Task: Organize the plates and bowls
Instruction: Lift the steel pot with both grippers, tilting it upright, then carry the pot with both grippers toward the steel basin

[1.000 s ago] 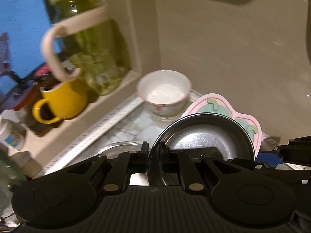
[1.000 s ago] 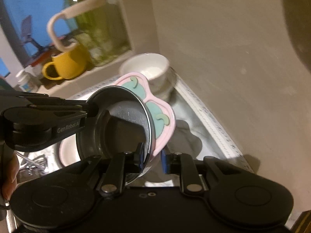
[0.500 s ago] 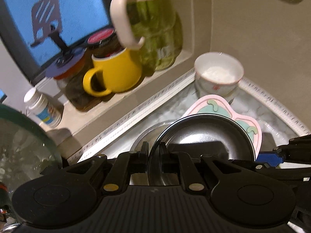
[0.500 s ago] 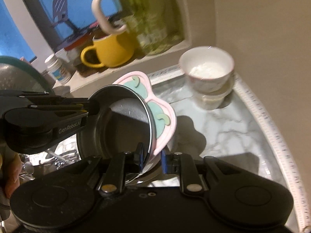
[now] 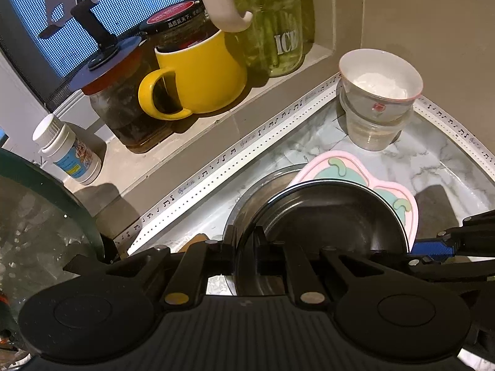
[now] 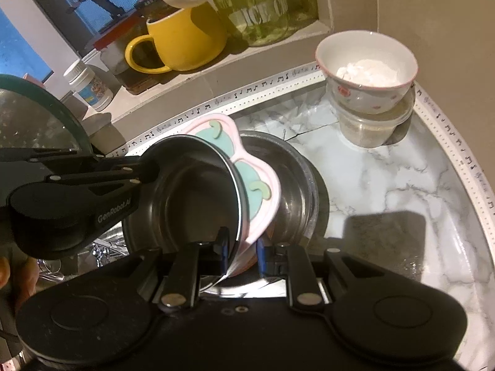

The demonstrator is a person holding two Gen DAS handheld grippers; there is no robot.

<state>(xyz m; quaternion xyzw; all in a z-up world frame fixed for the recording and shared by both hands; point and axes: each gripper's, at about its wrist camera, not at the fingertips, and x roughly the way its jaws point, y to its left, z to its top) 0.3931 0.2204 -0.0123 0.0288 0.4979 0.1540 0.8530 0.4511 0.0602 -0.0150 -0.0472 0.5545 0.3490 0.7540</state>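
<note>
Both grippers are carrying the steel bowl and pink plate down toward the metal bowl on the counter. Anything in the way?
Nothing visible blocks it. The metal bowl lies open right under the steel bowl and pink plate; the stacked white bowl stands apart near the corner.

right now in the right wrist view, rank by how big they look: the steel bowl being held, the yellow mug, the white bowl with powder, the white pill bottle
1. steel bowl, though it is nearest the camera
2. and 3. yellow mug and white bowl look about alike, so I would not rank them
4. pill bottle, clearly smallest
</note>
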